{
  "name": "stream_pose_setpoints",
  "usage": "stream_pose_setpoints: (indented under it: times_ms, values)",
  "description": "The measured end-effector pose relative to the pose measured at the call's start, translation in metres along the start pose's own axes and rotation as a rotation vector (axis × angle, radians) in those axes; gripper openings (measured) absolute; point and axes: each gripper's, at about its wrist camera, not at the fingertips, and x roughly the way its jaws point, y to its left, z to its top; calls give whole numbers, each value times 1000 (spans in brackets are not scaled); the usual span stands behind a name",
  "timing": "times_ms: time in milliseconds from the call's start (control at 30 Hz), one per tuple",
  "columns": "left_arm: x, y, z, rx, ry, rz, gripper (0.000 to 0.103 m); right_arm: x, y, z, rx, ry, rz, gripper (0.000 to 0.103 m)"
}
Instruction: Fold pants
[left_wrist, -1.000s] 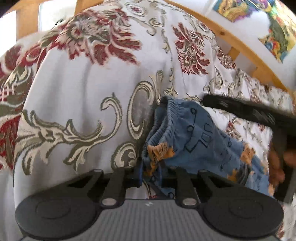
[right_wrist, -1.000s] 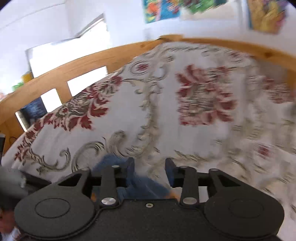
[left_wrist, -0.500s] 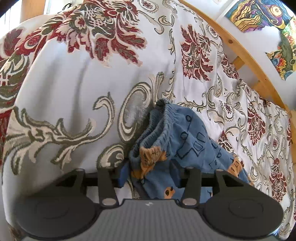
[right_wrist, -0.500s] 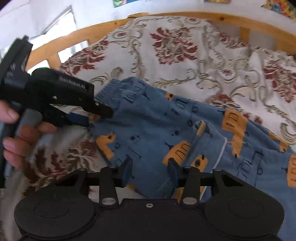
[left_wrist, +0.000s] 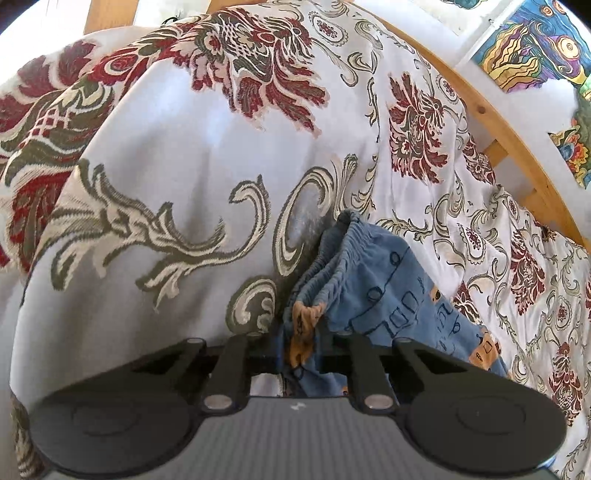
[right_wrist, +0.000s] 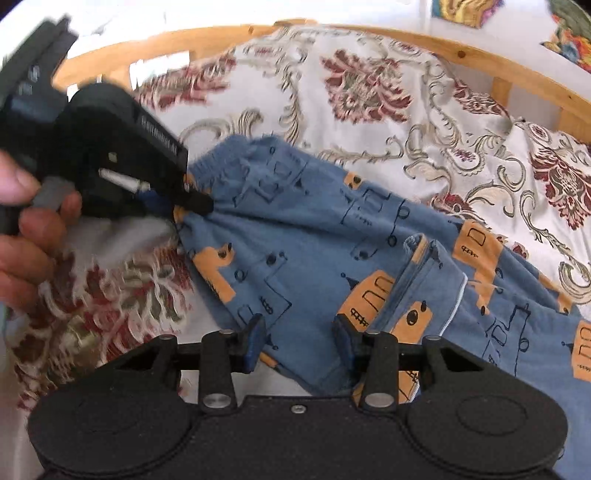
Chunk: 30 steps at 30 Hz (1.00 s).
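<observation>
While the left wrist view shows only the waistband end of the pants (left_wrist: 373, 291) bunched against the bedspread (left_wrist: 177, 177), the right wrist view takes in far more — the blue cloth spread out toward the right edge, and the left gripper (right_wrist: 192, 199) seen from outside, with a person's hand (right_wrist: 26, 229) around its handle.

Left gripper: jaws have just been closing and now sit narrow, clamped on the gathered elastic waistband; an orange patch of the print is pinched between them in its own view (left_wrist: 301, 347). From the right wrist view its black tip presses into the waistband edge.

Right gripper (right_wrist: 297, 339): jaws stand part-way apart over the lower edge of the pants. Blue fabric lies between the blue pads (right_wrist: 255, 338), but the pads are not pressing it.

Pants: blue knit, orange blocks and dark line-drawn shapes, ruched elastic top, a pale seam line running along one fold. They lie rumpled on the cream bedspread with dark red flowers and olive scrolls. Wooden bed rail (right_wrist: 369, 35) curves behind; bright paintings (left_wrist: 532, 48) hang on the wall beyond — clearest in the left view.
</observation>
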Motion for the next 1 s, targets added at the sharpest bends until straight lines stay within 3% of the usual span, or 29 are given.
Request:
stream_pose_setpoints:
  times_ms: [167, 333, 467, 700, 867, 1000]
  values:
    - [-7, -4, -4, 54, -30, -7, 15, -18, -11, 1, 76, -90, -31, 45]
    - [-16, -14, -5, 111, -58, -10, 14, -32, -41, 4, 196, -119, -17, 60]
    - [-30, -31, -8, 210, -113, -38, 14, -46, -62, -3, 251, -120, -82, 63]
    - [-50, -59, -16, 324, -164, -88, 14, -43, -55, -23, 76, -61, -423, 67]
    - [-66, -82, -25, 400, -194, -152, 14, -43, -62, -38, 36, -48, -417, 75]
    - [-78, -106, -35, 461, -197, -219, 14, -52, -69, -42, 63, -87, -387, 76]
